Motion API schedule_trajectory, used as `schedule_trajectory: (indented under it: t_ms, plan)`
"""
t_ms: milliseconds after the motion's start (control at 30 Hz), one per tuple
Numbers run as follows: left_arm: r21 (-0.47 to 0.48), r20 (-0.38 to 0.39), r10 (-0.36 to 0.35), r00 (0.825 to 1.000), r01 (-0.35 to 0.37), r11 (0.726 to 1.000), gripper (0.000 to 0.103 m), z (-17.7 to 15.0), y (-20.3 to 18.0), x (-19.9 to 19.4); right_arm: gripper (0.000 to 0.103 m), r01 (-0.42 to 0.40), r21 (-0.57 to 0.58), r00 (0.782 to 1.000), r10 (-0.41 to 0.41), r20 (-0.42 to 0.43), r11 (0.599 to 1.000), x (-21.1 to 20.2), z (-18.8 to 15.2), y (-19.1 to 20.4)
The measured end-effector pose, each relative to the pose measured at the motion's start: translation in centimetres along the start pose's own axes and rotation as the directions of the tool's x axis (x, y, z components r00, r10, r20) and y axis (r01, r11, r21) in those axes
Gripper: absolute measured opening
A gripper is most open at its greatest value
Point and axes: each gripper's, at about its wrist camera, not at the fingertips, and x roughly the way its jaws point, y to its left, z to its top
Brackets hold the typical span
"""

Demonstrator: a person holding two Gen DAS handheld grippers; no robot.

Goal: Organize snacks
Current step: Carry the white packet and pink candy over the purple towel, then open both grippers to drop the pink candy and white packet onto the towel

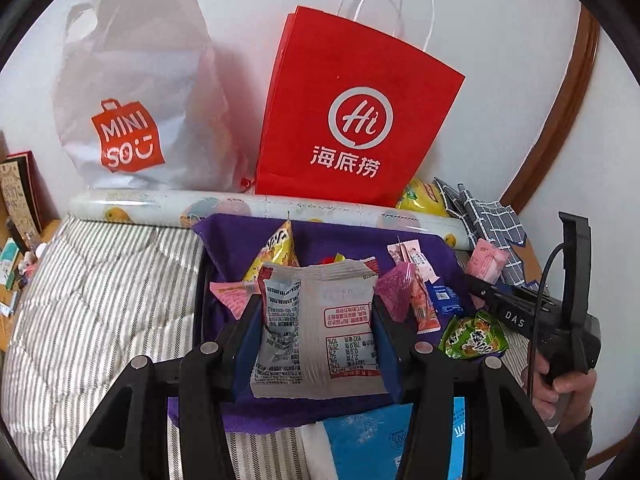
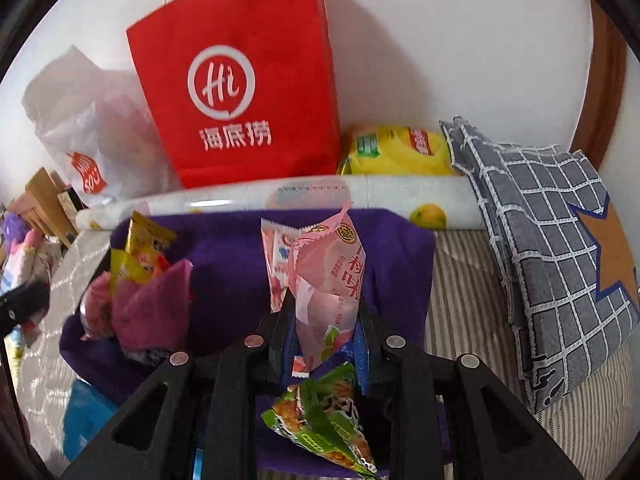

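Plainly, both grippers are loaded: the left gripper (image 1: pixel 316 340) has its jaws clamped part-way apart on a wide silver snack packet (image 1: pixel 320 320), pads pressing its two side edges, while the right gripper (image 2: pixel 326 320) has its jaws nearly together, pinching a pink snack packet (image 2: pixel 328 292) that stands upright between them. Both packets hang over the purple fabric bin (image 1: pixel 424 252), where other snacks already lie: a yellow packet (image 1: pixel 276 252), a magenta wrapper (image 1: pixel 396 288) and pink sachets (image 1: pixel 412 258). A green packet (image 1: pixel 474 338) lies at the bin's near right edge, just beneath the right gripper. My judgement is that the main risk lies in the release: the silver packet is held only by its thin edges and could buckle and slip out crooked, landing on the striped bedding (image 1: pixel 100 300) instead of in the bin. The pink packet, gripped low on its body, may tip and topple. With both grippers crowding the same opening, they could also knock each other or nudge the green packet off the edge. Behind stand a red paper bag (image 1: pixel 352 120) and a white plastic bag (image 1: pixel 136 92).
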Motion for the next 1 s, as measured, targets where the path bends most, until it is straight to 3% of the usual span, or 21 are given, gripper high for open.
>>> schedule_trajectory:
  t_ms: [300, 400, 600, 1000]
  plan:
    - [0.009, -0.011, -0.006, 1.000, 0.007, 1.000, 0.049, -0.6, -0.7, 0.7, 0.030, -0.005, -0.020, 0.999, 0.004, -0.033, 1.000, 0.7, -0.5, 0.3]
    - [0.023, -0.011, -0.017, 1.000, 0.017, 1.000, 0.049, -0.8, -1.2, 0.8, 0.036, -0.012, -0.033, 1.000, 0.012, -0.012, 0.999, -0.1, -0.6, 0.6]
    - [0.042, -0.015, -0.039, 0.999, 0.040, 0.998, 0.049, -0.9, -2.4, 1.3, 0.038, -0.030, -0.043, 0.998, 0.033, 0.052, 0.999, -2.2, -0.3, 0.9]
    - [0.093, -0.130, -0.106, 0.986, 0.119, 0.989, 0.049, 0.3, -8.3, 5.4, 0.038, 0.005, -0.013, 0.993, -0.003, 0.117, 1.000, -4.9, -0.1, -1.1]
